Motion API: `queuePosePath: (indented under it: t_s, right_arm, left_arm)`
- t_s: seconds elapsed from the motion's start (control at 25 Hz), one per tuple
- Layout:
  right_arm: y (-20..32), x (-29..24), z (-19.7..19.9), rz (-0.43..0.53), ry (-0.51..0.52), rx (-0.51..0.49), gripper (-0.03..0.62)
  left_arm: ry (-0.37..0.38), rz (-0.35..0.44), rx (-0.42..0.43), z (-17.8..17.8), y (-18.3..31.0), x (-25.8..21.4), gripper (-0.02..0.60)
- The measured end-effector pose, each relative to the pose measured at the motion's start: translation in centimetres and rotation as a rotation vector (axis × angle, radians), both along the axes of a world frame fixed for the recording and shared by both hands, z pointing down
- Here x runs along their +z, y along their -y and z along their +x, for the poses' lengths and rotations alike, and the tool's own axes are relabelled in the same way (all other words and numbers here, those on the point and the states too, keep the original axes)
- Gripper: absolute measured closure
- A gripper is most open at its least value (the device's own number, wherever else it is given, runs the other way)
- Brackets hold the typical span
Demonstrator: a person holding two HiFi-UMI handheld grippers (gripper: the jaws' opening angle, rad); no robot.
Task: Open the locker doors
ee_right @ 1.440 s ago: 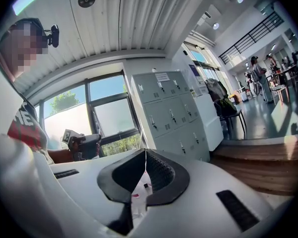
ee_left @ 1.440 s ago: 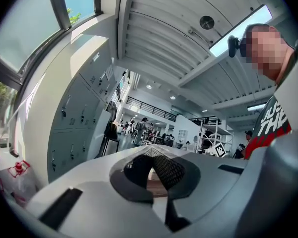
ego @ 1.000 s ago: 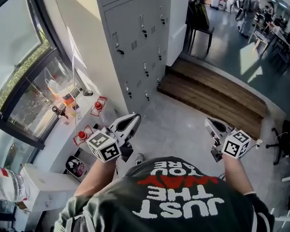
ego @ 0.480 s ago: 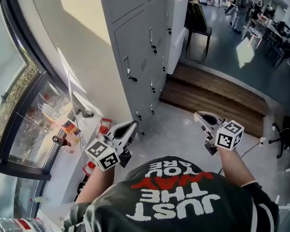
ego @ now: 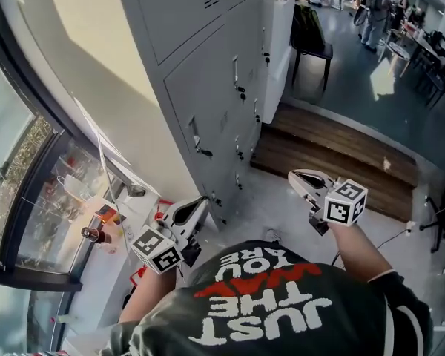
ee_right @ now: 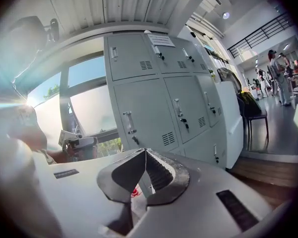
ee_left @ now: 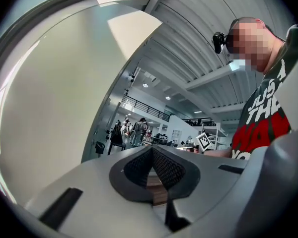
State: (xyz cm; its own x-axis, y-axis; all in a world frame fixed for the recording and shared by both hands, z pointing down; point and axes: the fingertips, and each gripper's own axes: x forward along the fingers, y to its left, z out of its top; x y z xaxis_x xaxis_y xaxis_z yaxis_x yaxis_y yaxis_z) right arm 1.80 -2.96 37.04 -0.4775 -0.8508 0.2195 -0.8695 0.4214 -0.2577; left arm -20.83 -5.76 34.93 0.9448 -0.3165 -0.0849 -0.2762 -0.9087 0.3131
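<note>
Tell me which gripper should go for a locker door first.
Right, probably: the right gripper faces the locker doors and their handles; the left gripper looks past them along the wall.

text: JUST THE WAY YOU ARE | on: person's dark T-shirt (ego: 267, 302) | upside down

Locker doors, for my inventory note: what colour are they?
The locker doors are light grey, clearest in the right gripper view.

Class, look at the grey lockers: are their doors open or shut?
Shut. In the right gripper view every locker door lies flush with the cabinet front; no interior shows.
</note>
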Motion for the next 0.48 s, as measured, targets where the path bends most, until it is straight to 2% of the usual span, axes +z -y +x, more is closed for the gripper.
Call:
queuePosePath:
  t_s: [0.2, 0.32, 0.48]
  right_arm:
    - [6.7, 0.8, 4.3, 0.014, 0.013, -0.111, 0.557]
    - [10.8, 0.6, 8.9, 0.028, 0.018, -0.163, 0.557]
    - [17.3, -2.9, 14.7, 0.098, 0.005, -0.217, 0.557]
  left_arm:
    - [0.01, 0.026, -0.07, 4.5, 4.0, -0.1, 0.574]
    - [-0.013, 0.029, -0.124, 9.0, 6.4, -0.6, 0.574]
    - [-0.02, 0.072, -0.161, 15.7, 9.9, -2.5, 0.574]
